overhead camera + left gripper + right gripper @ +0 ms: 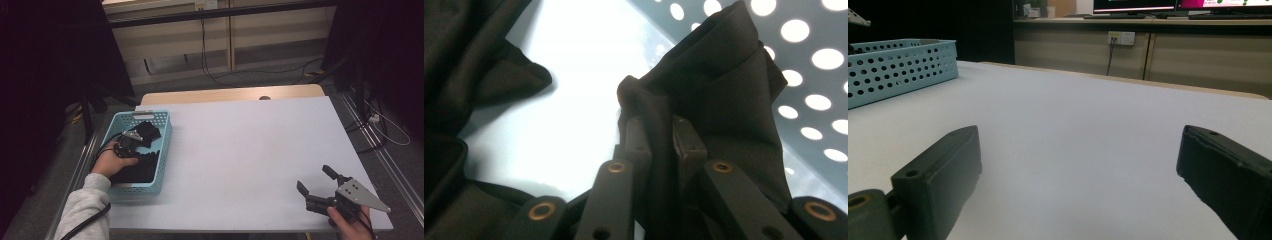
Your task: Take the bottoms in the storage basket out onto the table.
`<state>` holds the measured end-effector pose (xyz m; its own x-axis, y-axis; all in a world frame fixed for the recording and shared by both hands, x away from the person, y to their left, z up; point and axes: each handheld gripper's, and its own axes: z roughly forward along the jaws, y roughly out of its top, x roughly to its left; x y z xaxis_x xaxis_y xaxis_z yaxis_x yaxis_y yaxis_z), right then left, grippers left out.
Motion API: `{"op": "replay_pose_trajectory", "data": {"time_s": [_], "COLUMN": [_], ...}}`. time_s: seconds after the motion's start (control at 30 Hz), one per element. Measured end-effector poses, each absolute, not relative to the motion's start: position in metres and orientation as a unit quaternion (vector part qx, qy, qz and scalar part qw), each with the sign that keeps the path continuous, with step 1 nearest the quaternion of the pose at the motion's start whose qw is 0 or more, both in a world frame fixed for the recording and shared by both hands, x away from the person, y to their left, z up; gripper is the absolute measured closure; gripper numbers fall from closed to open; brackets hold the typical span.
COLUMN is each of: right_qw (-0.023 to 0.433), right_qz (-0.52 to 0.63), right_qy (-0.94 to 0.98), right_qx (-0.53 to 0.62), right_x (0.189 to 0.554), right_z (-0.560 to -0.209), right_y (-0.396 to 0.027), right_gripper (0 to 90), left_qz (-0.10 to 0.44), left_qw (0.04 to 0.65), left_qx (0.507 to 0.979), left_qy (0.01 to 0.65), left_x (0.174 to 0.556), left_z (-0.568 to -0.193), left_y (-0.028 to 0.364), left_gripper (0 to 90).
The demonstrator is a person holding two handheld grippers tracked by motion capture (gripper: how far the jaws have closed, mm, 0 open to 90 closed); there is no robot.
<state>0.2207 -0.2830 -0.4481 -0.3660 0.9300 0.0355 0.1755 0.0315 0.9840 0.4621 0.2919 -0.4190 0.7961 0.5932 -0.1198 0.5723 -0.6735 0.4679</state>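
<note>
Dim high view with black side edges; the basket floor glares white; near jaws look soft.

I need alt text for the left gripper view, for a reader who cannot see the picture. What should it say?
The left gripper, seen close up, has its two black jaws shut on a fold of black cloth inside the light blue basket. More of the dark cloth lies at the left, and the basket's pale floor and perforated wall show behind.
</note>
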Motion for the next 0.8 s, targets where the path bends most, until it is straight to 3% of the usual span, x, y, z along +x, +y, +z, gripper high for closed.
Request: {"op": "replay_pose_trajectory", "data": {"time_s": [0.3, 0.67, 0.77, 0.8], "right_qw": [0.344, 0.339, 0.339, 0.34], "right_qz": [0.547, 0.543, 0.544, 0.543], "right_qy": [0.621, 0.617, 0.617, 0.617], "right_qx": [0.443, 0.458, 0.456, 0.456], "right_x": [0.221, 0.219, 0.217, 0.217], "right_z": [-0.448, -0.452, -0.451, -0.451], "right_y": [-0.283, -0.285, -0.284, -0.284], "right_gripper": [4.0, 3.9, 4.0, 4.0], "left_qz": [0.058, 0.155, 0.165, 0.172], "left_qw": [0.286, 0.308, 0.314, 0.31], "left_qx": [0.886, 0.849, 0.842, 0.839], "left_qy": [0.361, 0.4, 0.407, 0.412], "left_x": [0.483, 0.504, 0.504, 0.504], "left_z": [-0.4, -0.378, -0.382, -0.384], "left_y": [0.302, 0.318, 0.319, 0.318], "left_gripper": [83.3, 82.2, 65.9, 53.6]}}
